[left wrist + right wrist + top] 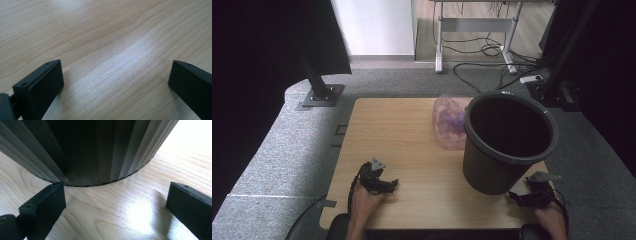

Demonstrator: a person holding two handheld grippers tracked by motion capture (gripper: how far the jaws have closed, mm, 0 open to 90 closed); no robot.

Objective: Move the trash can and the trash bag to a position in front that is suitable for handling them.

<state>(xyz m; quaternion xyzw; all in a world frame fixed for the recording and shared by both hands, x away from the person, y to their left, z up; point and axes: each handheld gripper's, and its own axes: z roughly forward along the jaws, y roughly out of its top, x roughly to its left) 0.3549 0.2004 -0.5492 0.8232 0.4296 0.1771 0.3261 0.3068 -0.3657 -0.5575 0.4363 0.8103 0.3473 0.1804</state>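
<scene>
Right gripper (518, 196) sat jaws apart, empty, on the bench (412, 150) just beside the upright bin (507, 145) straight ahead, nearer than the left gripper (388, 184), also apart, well off to its left.

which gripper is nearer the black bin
Right. The right gripper sits just beside the black bin at its base, jaws open toward it. The left gripper rests farther off across bare table.

A dark ribbed bin (510, 142) stands on the right of the wooden table (402, 145), a crumpled plastic bag (450, 122) just behind it. The left gripper (387, 185) rests near the front edge, the right gripper (518, 196) just beside the bin's base.
</scene>
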